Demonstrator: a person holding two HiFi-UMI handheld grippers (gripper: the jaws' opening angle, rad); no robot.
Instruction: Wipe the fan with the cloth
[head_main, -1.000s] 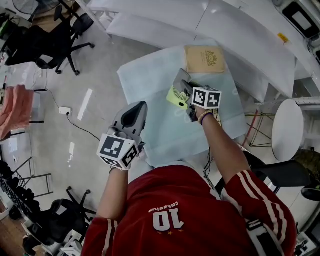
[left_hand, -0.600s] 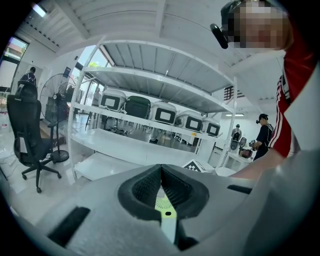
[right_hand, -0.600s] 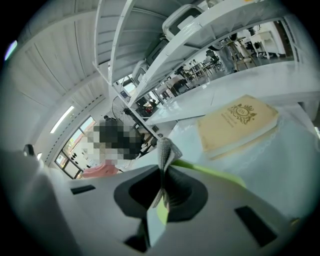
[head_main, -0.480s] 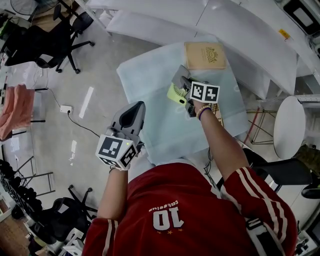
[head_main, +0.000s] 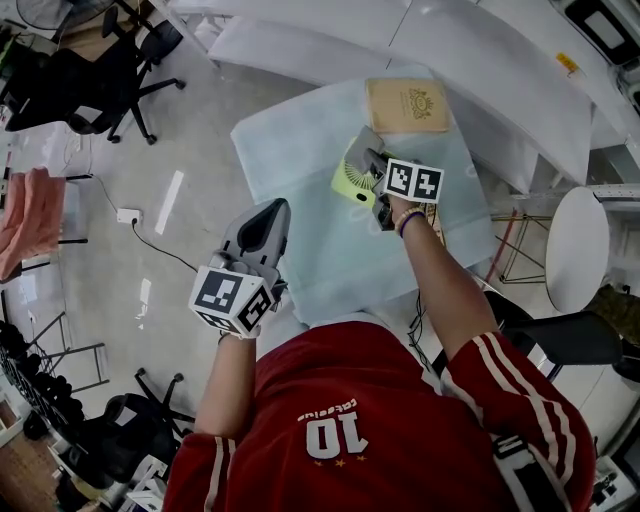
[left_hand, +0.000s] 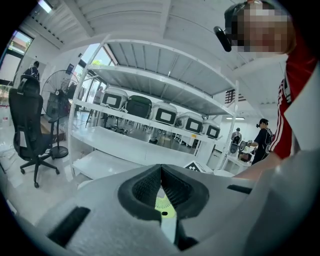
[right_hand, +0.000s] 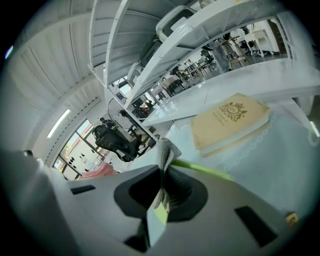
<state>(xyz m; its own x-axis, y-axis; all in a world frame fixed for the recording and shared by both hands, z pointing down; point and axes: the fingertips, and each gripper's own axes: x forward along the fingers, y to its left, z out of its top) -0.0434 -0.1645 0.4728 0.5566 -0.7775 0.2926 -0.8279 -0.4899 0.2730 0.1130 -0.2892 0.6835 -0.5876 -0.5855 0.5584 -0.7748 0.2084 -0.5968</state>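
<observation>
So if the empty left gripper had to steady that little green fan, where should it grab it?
Probably the fan's bare left rim, coming in from the left over the table. The right gripper, shut on the cloth, covers its right side, and the rim looks thin enough for the jaws. The left gripper is shut, so it must open first.

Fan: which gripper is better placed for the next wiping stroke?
Right. The right gripper is shut on the cloth at the fan; the left gripper is shut on nothing, well short of it.
</observation>
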